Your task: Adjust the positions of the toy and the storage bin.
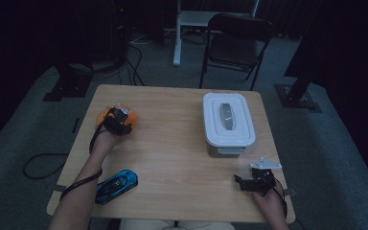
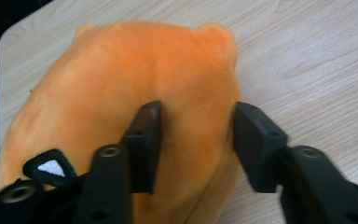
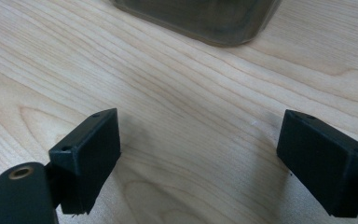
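At the far left of the table in the high view, we see the left gripper set down on the orange plush toy, which lies close to the table's left edge; the person's left forearm reaches up to it from the bottom of the view. Near that forearm lies a blue toy car, well apart from the plush toy. A white lidded container stands on the right half of the table, and the right gripper sits near the front right corner, just short of the container. In the left gripper view we note the jaws partly closed, both pads pressed into the soft orange body with a fold of it pinched between them. In the right gripper view the jaws stand wide apart with bare wood between them, holding nothing; the container's lower edge shows ahead.
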